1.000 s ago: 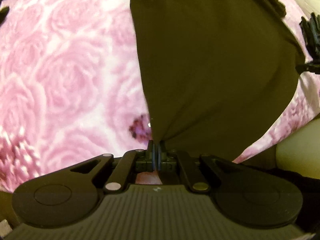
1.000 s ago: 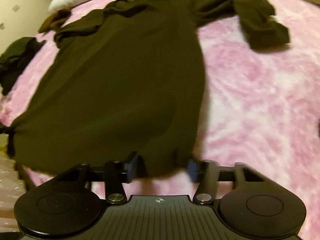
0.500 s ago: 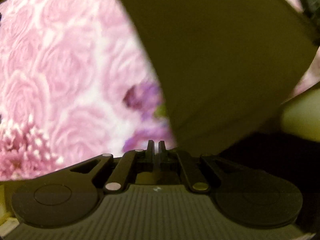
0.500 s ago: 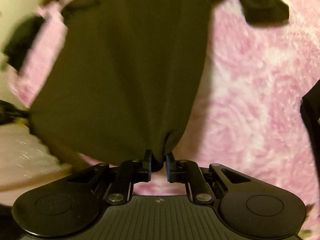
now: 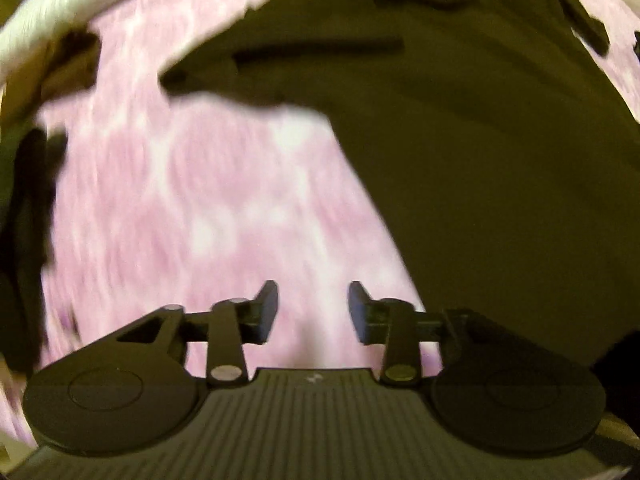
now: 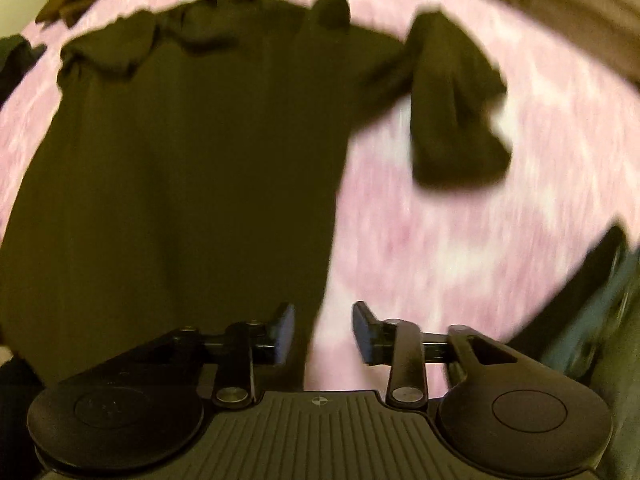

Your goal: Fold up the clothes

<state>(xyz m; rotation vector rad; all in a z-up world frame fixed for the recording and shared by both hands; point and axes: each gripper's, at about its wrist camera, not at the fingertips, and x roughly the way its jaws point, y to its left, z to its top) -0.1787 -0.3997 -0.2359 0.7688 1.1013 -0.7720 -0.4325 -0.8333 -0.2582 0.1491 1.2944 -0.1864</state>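
Nearest the camera, the left hand-held gripper point(image 5: 313, 306) is spread wide and holds nothing, above the pink rose-patterned bed cover point(image 5: 192, 200). The right hand-held gripper point(image 6: 323, 330) is spread too, with the hem edge of the dark long-sleeved shirt point(image 6: 192, 160) just beside its left finger. The shirt lies flat, its long axis running away from both grippers, and the right one is nearer. Only the right view shows the bent right sleeve point(image 6: 452, 108).
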